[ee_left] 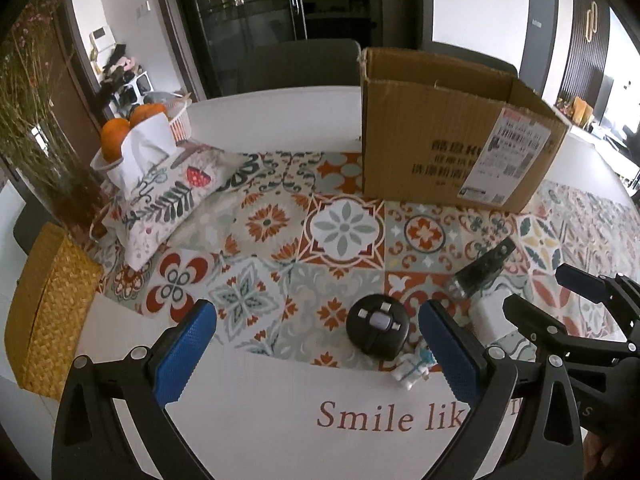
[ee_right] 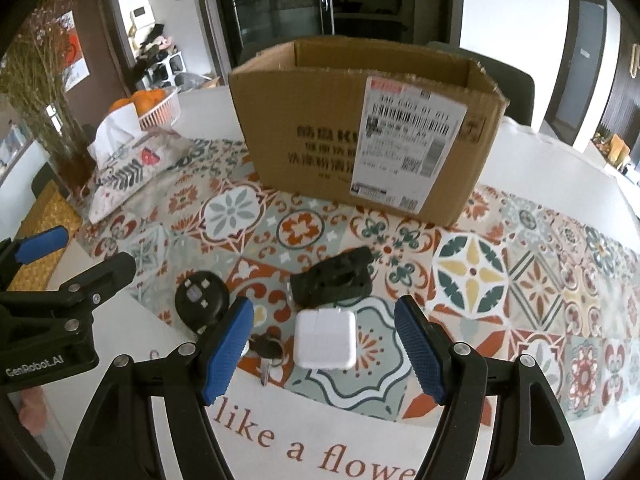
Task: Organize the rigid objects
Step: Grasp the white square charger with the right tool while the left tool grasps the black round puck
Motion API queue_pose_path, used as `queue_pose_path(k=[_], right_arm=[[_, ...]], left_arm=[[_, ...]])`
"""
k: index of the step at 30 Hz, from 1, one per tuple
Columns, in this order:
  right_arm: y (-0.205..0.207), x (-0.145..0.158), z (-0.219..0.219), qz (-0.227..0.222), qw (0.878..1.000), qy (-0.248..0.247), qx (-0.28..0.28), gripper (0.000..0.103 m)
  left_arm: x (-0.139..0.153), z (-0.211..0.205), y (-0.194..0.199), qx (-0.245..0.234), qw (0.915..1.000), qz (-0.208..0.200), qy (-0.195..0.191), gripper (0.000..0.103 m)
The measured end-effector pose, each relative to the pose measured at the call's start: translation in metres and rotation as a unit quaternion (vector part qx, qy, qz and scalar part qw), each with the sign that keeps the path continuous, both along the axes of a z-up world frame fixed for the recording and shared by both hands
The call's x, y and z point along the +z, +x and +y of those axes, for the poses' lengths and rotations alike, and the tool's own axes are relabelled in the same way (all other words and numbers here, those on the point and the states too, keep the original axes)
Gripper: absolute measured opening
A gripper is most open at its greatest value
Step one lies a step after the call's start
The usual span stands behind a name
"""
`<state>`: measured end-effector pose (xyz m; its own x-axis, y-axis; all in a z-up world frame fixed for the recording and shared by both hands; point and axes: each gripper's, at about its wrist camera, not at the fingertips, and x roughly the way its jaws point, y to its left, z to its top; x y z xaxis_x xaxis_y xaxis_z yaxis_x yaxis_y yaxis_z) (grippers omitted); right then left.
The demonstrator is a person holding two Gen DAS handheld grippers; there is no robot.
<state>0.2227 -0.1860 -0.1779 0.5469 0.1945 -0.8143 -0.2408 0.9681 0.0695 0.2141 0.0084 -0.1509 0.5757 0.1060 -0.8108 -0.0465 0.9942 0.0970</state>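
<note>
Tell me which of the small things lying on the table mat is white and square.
The white charger block, lying between the right gripper's open fingers. The round puck and the clip-like piece behind it are black, and the keys are dark metal.

Box (ee_left: 440, 140) interior hidden; figurine (ee_left: 412, 366) partly behind left hand-held gripper (ee_left: 316, 352) finger.

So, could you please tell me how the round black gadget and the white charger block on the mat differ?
The round black gadget is dark and domed, with small pale squares on top; the white charger block is plain, glossy and boxy with rounded corners. The gadget lies ahead of the open left gripper, while the block lies ahead of the open right gripper. Both lie on the patterned mat, in front of the cardboard box.
</note>
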Motion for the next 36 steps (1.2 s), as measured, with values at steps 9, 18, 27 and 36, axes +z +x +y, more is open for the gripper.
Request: queue_pose_path(k=[9, 18, 27, 36], right_arm=[[0.006, -0.03, 0.001, 0.026, 1.0, -0.003, 0.006, 0.069], [0.012, -0.053, -0.001, 0.049, 0.999, 0.002, 0.006, 0.063], [0.017, -0.064, -0.001, 0.058, 0.998, 0.009, 0.0, 0.057], [0.019, -0.07, -0.002, 0.067, 0.998, 0.021, -0.002, 0.049]], left_arm=[[-0.028, 0.001, 0.003, 0.007, 0.9994, 0.032, -0.001, 0.103], [-0.042, -0.001, 0.007, 0.007, 0.9989, 0.047, 0.003, 0.103], [-0.047, 0.0, 0.01, 0.009, 0.9986, 0.052, 0.005, 0.103], [-0.049, 0.0, 0.011, 0.01, 0.9983, 0.058, -0.001, 0.103]])
